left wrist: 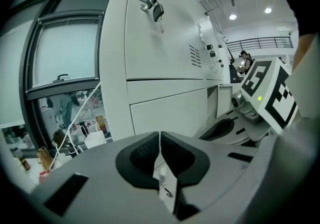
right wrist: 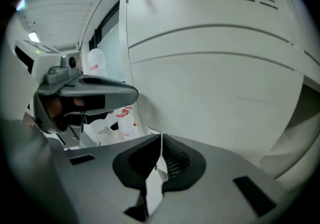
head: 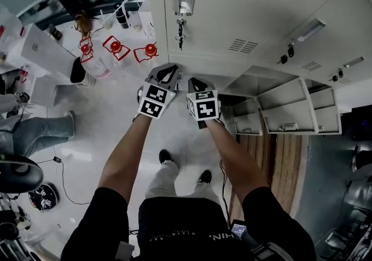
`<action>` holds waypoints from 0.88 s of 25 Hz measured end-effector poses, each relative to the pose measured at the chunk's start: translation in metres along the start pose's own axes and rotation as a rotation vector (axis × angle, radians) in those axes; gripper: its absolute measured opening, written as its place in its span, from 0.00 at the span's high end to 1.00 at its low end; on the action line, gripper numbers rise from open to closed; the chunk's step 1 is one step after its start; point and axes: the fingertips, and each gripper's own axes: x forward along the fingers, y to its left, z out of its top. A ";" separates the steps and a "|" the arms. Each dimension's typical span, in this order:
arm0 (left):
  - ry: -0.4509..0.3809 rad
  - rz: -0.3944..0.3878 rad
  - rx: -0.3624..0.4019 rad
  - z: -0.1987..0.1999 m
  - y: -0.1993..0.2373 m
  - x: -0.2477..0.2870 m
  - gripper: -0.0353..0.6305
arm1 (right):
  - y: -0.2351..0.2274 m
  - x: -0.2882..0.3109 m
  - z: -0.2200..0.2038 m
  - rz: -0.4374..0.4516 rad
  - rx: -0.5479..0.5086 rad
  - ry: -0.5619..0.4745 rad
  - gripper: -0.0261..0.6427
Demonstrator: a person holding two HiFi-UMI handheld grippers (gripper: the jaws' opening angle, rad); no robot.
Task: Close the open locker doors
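Note:
A bank of pale grey lockers (head: 244, 10) fills the top and right of the head view. The tall doors are closed, and a bunch of keys (head: 181, 28) hangs in one lock. Low on the right, three compartments (head: 288, 111) stand open. My left gripper (head: 168, 70) and right gripper (head: 194, 83) are side by side in front of the closed lower door (left wrist: 170, 113), apart from it. The left gripper (left wrist: 160, 140) is shut with nothing between its pads. The right gripper (right wrist: 161, 144) is also shut and empty, facing the closed door (right wrist: 215, 88).
Red-framed items (head: 116, 47) and a white bag (head: 96, 68) lie on the floor left of the lockers. A seated person's leg (head: 35, 132) and a black stool (head: 17, 174) are at the far left. Wooden flooring (head: 279, 161) lies before the open compartments.

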 end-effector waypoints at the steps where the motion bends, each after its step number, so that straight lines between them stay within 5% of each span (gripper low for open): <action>1: 0.002 0.002 -0.016 0.004 -0.003 -0.004 0.91 | 0.000 -0.010 0.006 0.011 -0.001 -0.008 0.90; 10: -0.016 -0.006 -0.107 0.042 -0.066 -0.061 0.91 | -0.002 -0.128 0.040 0.122 -0.006 -0.108 0.91; 22: -0.040 -0.010 -0.032 0.094 -0.181 -0.089 0.91 | -0.036 -0.253 0.051 0.216 -0.046 -0.242 0.91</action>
